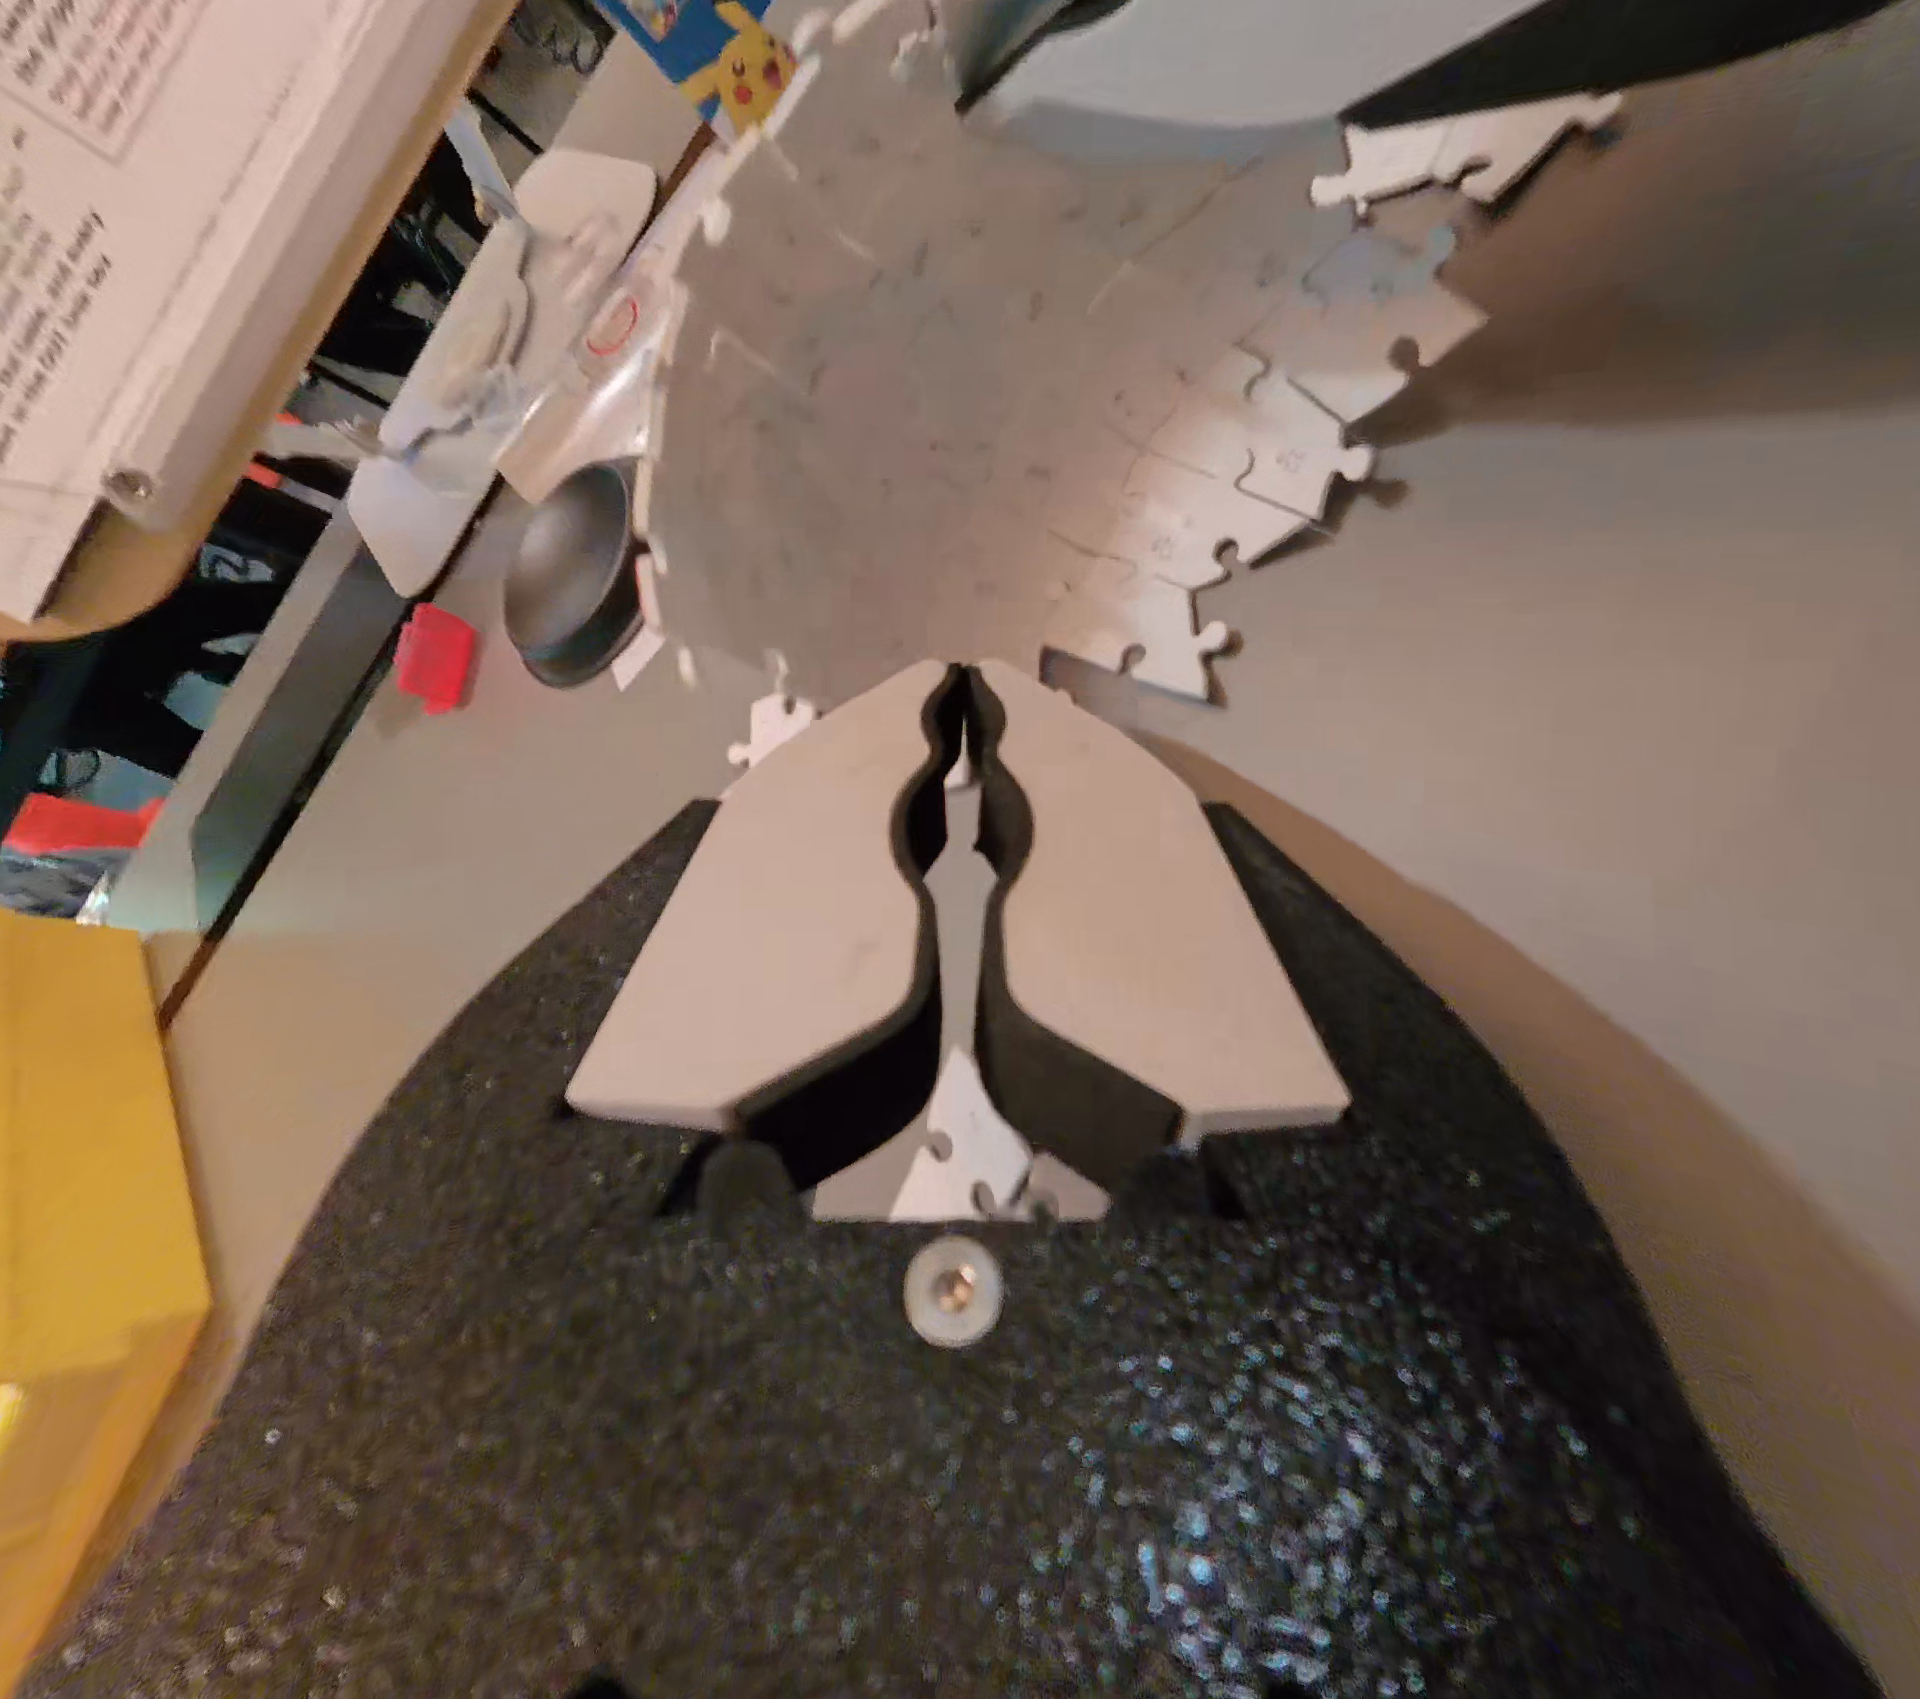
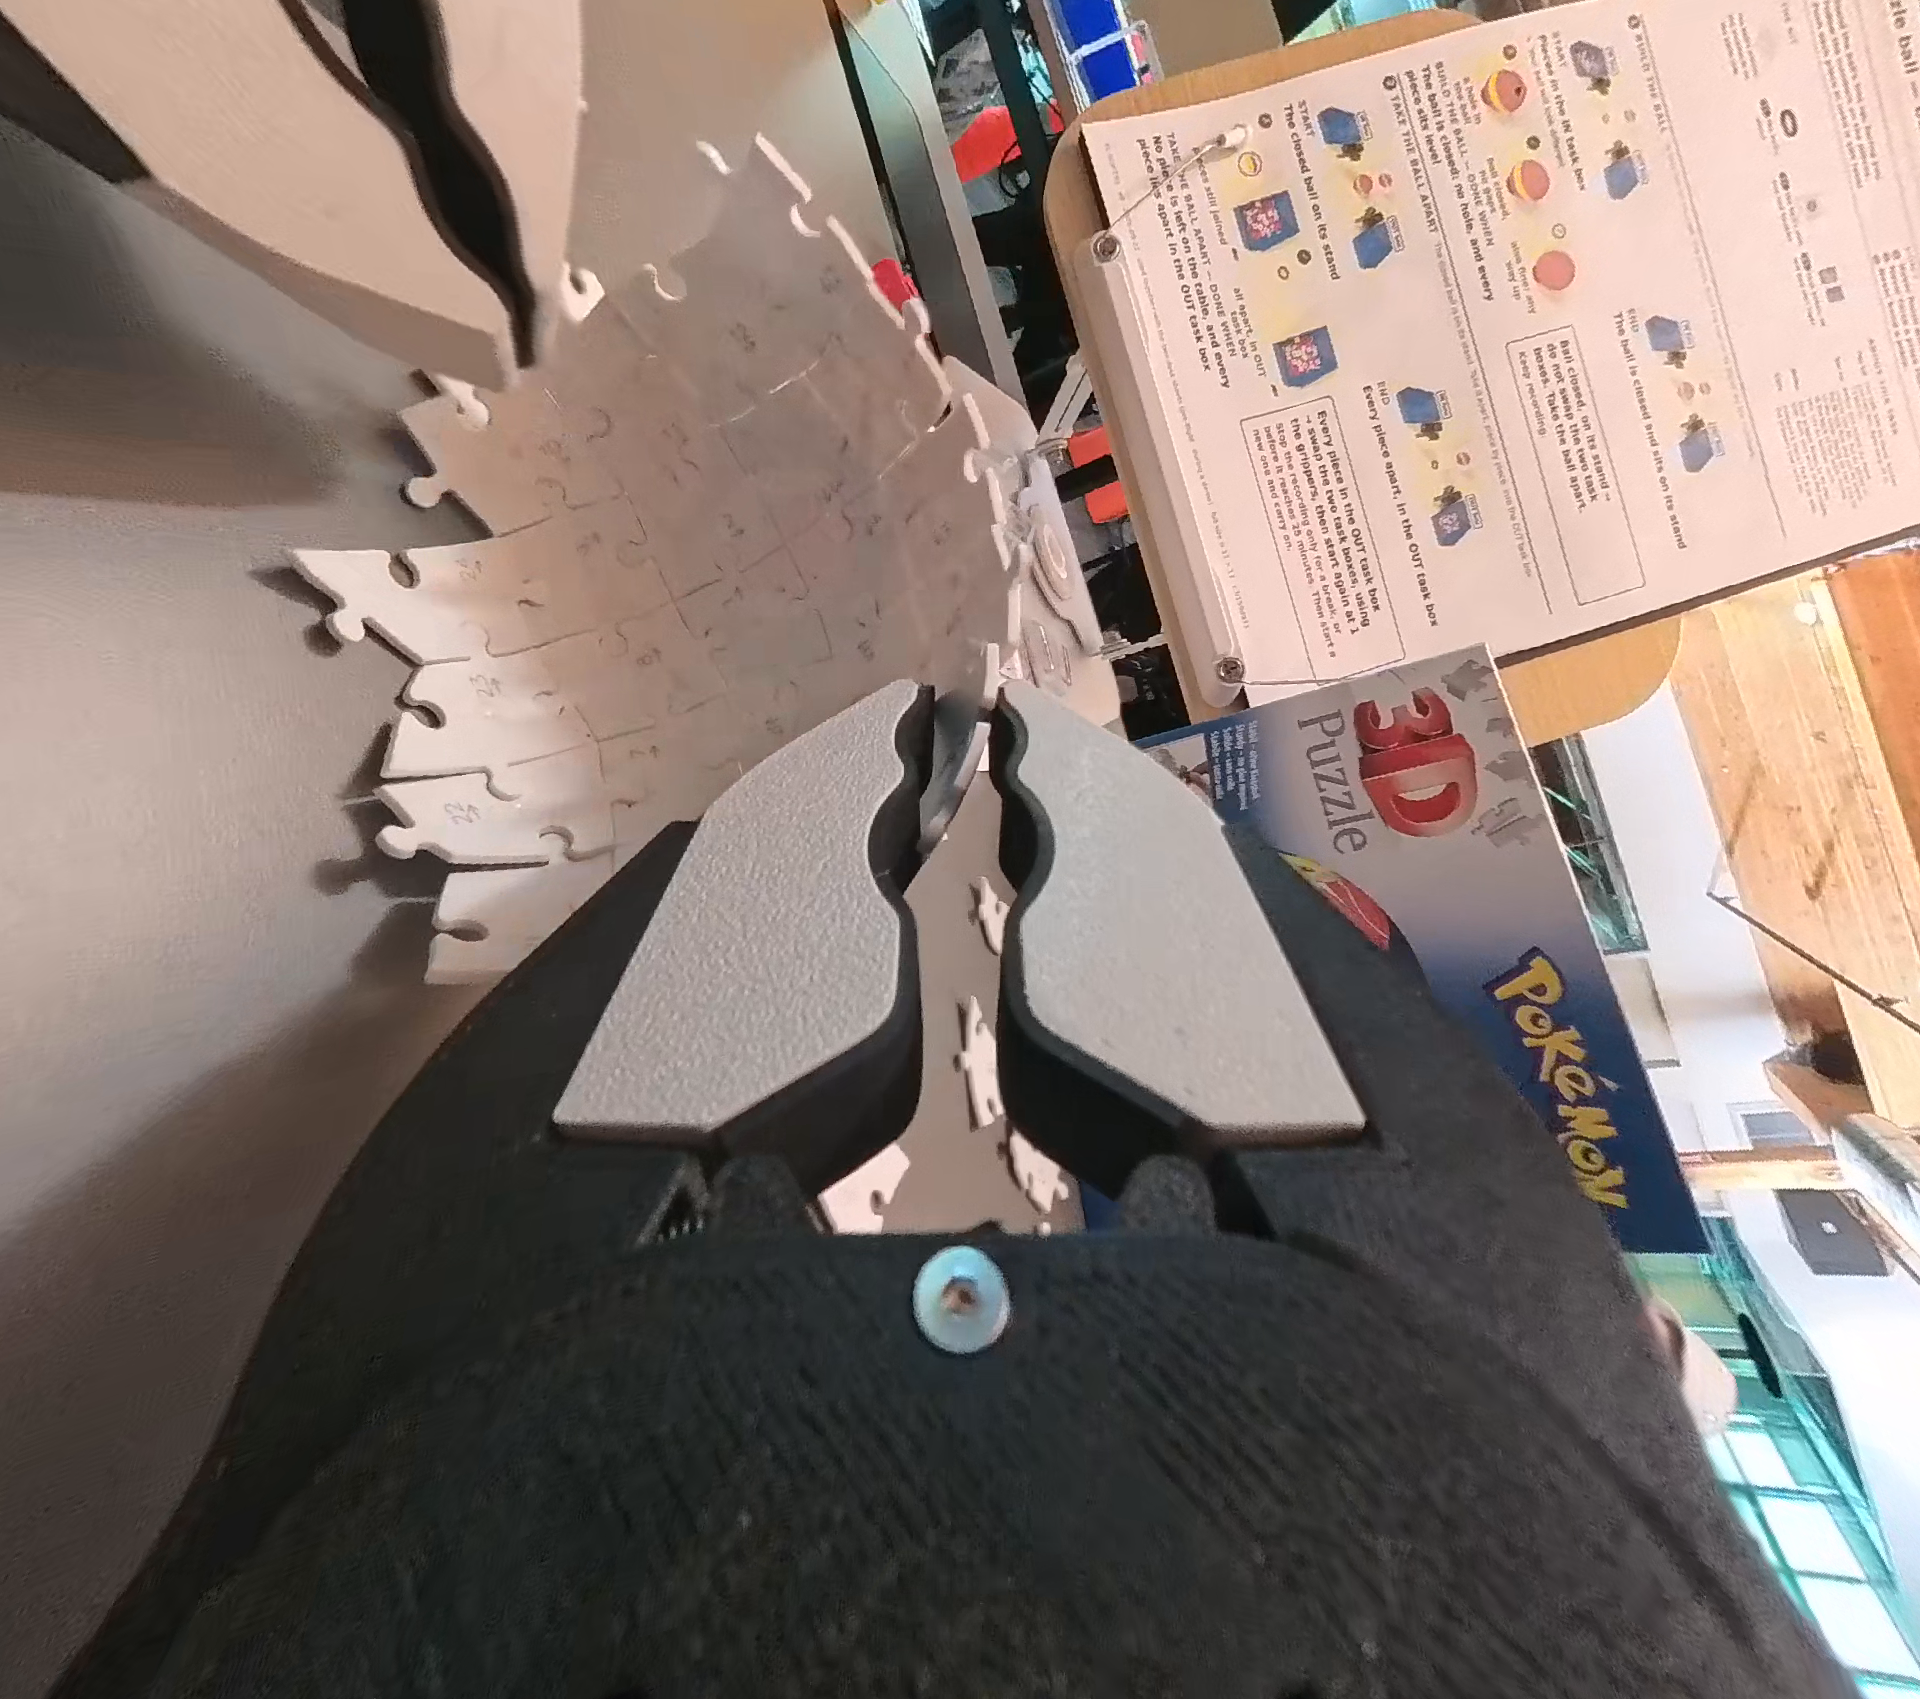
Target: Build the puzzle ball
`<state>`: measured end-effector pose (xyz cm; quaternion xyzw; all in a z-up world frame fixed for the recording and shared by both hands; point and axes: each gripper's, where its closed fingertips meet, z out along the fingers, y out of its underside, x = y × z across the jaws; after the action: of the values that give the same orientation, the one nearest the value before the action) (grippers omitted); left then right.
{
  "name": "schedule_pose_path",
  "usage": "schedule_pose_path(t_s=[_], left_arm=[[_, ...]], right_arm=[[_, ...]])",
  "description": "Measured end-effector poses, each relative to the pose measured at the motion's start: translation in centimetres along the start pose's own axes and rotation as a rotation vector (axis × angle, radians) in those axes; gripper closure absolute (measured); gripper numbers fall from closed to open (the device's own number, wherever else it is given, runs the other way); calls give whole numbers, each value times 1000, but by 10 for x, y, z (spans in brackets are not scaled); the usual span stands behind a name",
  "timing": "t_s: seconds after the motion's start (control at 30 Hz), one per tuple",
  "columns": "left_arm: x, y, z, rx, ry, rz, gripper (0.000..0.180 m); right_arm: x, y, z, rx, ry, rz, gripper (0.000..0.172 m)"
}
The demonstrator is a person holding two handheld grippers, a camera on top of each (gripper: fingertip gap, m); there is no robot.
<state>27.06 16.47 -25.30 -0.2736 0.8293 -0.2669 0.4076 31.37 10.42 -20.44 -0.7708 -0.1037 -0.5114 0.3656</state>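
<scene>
Grey-white plastic, a curved shell of joined jigsaw pieces (image 2: 707, 548), concave side facing both cameras, raised off the pale grey tabletop (image 1: 1558, 714) and spanning the gap between the two claws. Left gripper (image 1: 961, 683) clamped tight on the shell's near edge; right gripper (image 2: 961, 714) pinching the opposite rim, jaws narrowly apart around that thin edge. Shell straight ahead of each claw, neither nearer. Beyond: blue puzzle box (image 2: 1455, 922), white instruction sheet (image 2: 1507, 319), yellow bin (image 1: 73, 1234), small dark bowl (image 1: 571, 579).
</scene>
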Motion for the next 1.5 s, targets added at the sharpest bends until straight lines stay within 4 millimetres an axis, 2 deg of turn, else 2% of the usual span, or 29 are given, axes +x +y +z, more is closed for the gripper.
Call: schedule_pose_path(t_s=[0.17,0.37,0.6,0.7,0.77,0.87,0.93,1.2,1.4,1.5], left_arm=[[-8,11,-8,-24,-24,-54,180],[-12,18,-18,-13,26,-199,180],[-3,28,-34,-53,119,-212,180],[-5,32,-39,-58,117,-250,176],[-10,33,-40,-53,106,-337,168],[-15,24,-43,15,119,-460,160],[-17,18,-44,43,124,-474,157],[-1,30,-47,-29,177,-417,158],[3,44,-67,-59,198,-451,158],[18,52,-84,-103,280,-453,156]], right_arm=[[0,3,1,5,-13,40,162],[-1,9,4,26,-72,129,162],[-4,11,6,32,-146,217,162],[-4,3,4,78,-136,161,163],[-5,-4,2,116,-121,85,163],[-6,-14,0,149,-108,-8,163],[-6,-20,-2,172,-109,-50,163],[-7,-35,-2,214,-130,-243,162],[-7,-41,3,230,-148,-319,162],[-7,-45,4,243,-156,-344,162]])
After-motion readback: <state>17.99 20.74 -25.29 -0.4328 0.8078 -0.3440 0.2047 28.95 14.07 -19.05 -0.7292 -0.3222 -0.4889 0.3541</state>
